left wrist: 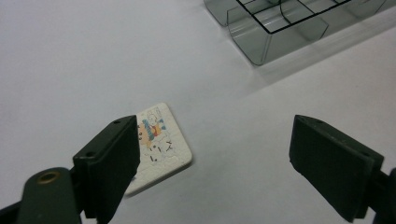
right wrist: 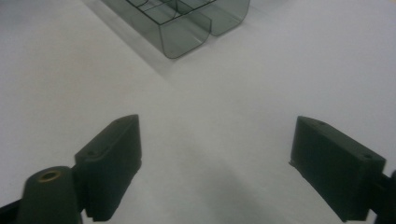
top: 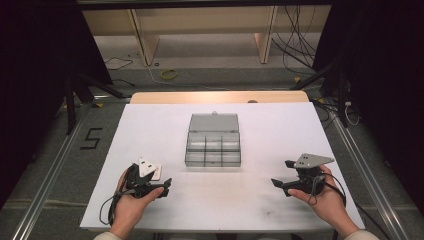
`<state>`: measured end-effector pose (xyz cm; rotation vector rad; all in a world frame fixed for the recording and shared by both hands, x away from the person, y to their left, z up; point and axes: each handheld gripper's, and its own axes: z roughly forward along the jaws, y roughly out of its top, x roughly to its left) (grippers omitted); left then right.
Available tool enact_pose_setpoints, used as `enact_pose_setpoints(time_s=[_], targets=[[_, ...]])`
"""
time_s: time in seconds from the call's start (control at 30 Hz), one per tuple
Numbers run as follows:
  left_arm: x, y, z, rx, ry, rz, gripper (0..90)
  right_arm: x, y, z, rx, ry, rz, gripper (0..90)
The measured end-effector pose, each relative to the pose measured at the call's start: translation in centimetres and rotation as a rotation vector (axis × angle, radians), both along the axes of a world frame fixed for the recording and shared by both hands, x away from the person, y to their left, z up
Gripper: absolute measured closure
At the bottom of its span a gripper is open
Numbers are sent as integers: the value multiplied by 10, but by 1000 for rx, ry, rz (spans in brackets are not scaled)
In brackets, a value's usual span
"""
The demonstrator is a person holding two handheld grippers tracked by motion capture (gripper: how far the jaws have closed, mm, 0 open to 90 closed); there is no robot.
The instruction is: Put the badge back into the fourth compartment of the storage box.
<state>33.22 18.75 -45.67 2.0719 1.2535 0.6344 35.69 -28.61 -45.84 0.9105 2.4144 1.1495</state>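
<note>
Evidently pre-grasp: both grippers' jaws gaped wide and empty; left gripper (left wrist: 212,163) probably must close on the card (left wrist: 161,147) near the organizer box (top: 213,140).

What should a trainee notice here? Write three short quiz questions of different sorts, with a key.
1. True or false: the lid of the clear box is open.
2. Which tongs are nearest the picture card? A) left tongs B) right tongs
3. Fill in: both tongs are ____ and hold nothing.

Key: 1 true; 2 A; 3 open.
</note>
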Motion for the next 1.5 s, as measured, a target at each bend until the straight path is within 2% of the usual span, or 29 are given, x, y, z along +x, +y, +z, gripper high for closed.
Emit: enact_pose_setpoints(time_s=[0.07,0.3,0.43,0.6,0.73,0.8,1.0,1.07,1.17,1.23,1.3,1.5], targets=[[1,-1,-1,5,4,7,157,-1,0,-1,-3,1,6,189],[3,2,-2,5,5,31,156,-3,-5,1,6,-6,-29,172],[8,6,-3,-3,2,80,157,-3,-5,2,6,-9,-40,168],[22,9,-6,-50,31,166,162,-3,-3,0,4,-5,-37,166],[29,10,-10,-23,30,191,159,-2,-3,-1,5,-3,-37,165],[35,13,-16,0,46,226,159,-2,-4,-1,7,0,-37,165],[50,24,-31,6,97,290,163,-2,-2,-1,7,3,-36,165],[52,27,-33,-22,101,286,148,-2,-2,-1,9,3,-34,165],[52,26,-34,-40,101,285,148,-2,-2,-2,9,5,-33,165],[52,24,-39,-36,120,273,161,-2,-1,-2,8,8,-31,165],[52,26,-40,-58,124,282,147,-2,-1,-2,9,6,-31,165],[50,28,-39,-70,122,284,180,-3,0,-2,13,4,-28,165]])
